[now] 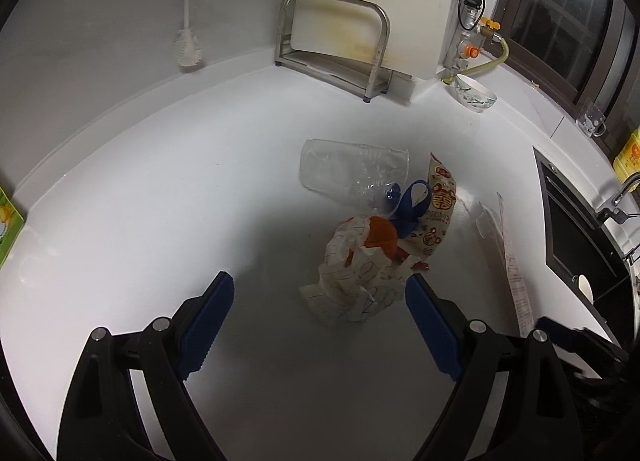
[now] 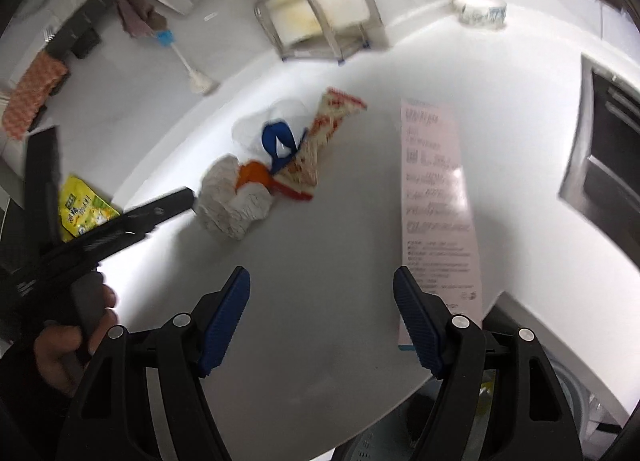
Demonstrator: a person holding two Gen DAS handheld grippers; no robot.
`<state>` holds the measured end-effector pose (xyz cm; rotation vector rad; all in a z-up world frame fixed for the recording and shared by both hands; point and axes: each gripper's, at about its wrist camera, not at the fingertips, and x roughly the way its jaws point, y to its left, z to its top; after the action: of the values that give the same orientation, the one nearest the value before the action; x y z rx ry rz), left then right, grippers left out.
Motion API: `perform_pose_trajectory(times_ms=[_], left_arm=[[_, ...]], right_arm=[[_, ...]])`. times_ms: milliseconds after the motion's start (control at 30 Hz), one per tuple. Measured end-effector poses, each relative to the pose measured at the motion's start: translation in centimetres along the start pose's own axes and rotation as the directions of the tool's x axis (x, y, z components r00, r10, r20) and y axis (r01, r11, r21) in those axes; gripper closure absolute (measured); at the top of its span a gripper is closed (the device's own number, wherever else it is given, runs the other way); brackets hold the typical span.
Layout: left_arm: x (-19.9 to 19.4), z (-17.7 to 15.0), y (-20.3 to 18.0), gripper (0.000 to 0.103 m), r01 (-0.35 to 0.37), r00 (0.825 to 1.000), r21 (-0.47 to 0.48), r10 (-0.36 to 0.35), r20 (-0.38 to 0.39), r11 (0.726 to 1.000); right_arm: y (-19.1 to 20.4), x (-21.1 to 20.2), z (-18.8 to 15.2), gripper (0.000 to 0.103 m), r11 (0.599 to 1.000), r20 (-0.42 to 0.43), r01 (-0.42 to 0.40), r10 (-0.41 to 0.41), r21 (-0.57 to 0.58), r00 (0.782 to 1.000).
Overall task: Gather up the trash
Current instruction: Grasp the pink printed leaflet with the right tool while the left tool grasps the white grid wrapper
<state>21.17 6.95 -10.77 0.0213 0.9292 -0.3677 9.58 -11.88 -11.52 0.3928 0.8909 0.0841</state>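
Observation:
A pile of trash lies on the white counter (image 1: pixel 160 201): a crumpled paper wrapper (image 1: pixel 356 285) with an orange piece (image 1: pixel 380 235), a clear plastic cup (image 1: pixel 348 173) on its side, a blue loop (image 1: pixel 414 203) and a printed snack packet (image 1: pixel 438 209). A long receipt (image 1: pixel 516 277) lies to the right. My left gripper (image 1: pixel 320 293) is open just before the wrapper, which lies between the fingertips nearer the right one. My right gripper (image 2: pixel 322 285) is open and empty above the counter's front edge, the receipt (image 2: pixel 436 197) by its right finger. The wrapper (image 2: pixel 234 201) and packet (image 2: pixel 320 141) show there too.
A metal rack (image 1: pixel 332 45) with a cutting board stands at the back. A patterned bowl (image 1: pixel 476 93) sits at the back right, a dark sink (image 1: pixel 576 237) at the right. A brush (image 1: pixel 187 21) hangs on the wall. A yellow packet (image 2: pixel 84 213) lies left.

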Motion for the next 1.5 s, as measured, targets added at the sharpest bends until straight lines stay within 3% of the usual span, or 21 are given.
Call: perform_pose_trajectory(times_ms=[167, 333, 567, 767, 1000, 1133, 1200, 1367, 1433, 1500], left_arm=[[0.5, -0.1, -0.3, 0.017, 0.006, 1.0, 0.009, -0.006, -0.004, 1.0], [0.9, -0.2, -0.4, 0.017, 0.001, 1.0, 0.017, -0.001, -0.005, 1.0], [1.3, -0.2, -0.4, 0.017, 0.006, 1.0, 0.015, -0.006, -0.012, 1.0], [1.9, 0.1, 0.0, 0.017, 0.006, 1.0, -0.004, -0.006, -0.02, 1.0], [2.7, 0.2, -0.3, 0.013, 0.005, 1.0, 0.003, -0.005, -0.015, 1.0], [3.0, 0.1, -0.8, 0.011, 0.011, 1.0, 0.017, -0.011, -0.016, 1.0], [3.3, 0.0, -1.0, 0.011, 0.015, 1.0, 0.013, -0.015, -0.019, 1.0], [4.0, -0.3, -1.5, 0.012, 0.024, 0.999, 0.0, -0.024, -0.027, 1.0], [4.0, -0.6, -1.6, 0.015, 0.028, 0.999, -0.003, -0.028, -0.029, 1.0], [4.1, -0.9, -1.8, 0.029, 0.031, 0.999, 0.001, -0.031, -0.045, 1.0]], right_arm=[[-0.4, -1.3, 0.7, 0.028, 0.991, 0.08, 0.131, -0.129, -0.011, 0.988], [-3.0, 0.9, 1.6, 0.028, 0.972, 0.048, 0.232, -0.234, 0.047, 0.971], [-3.5, 3.7, 2.8, 0.028, 0.958, -0.014, 0.286, -0.286, 0.035, 0.958], [-3.2, 5.1, 3.6, 0.028, 0.929, -0.024, 0.369, -0.369, -0.007, 0.929], [-3.1, 6.1, 3.5, 0.028, 0.91, -0.034, 0.414, -0.414, -0.027, 0.909], [-3.1, 6.5, 3.6, 0.029, 0.909, -0.033, 0.415, -0.416, -0.036, 0.909], [-3.0, 6.7, 3.6, 0.039, 0.912, -0.036, 0.408, -0.41, -0.044, 0.911], [-2.6, 6.7, 3.5, 0.053, 0.917, -0.025, 0.393, -0.396, -0.072, 0.918], [-2.4, 6.8, 3.5, 0.053, 0.916, -0.023, 0.392, -0.395, -0.08, 0.918], [-2.4, 6.7, 3.4, 0.053, 0.918, -0.02, 0.388, -0.391, -0.081, 0.92]])
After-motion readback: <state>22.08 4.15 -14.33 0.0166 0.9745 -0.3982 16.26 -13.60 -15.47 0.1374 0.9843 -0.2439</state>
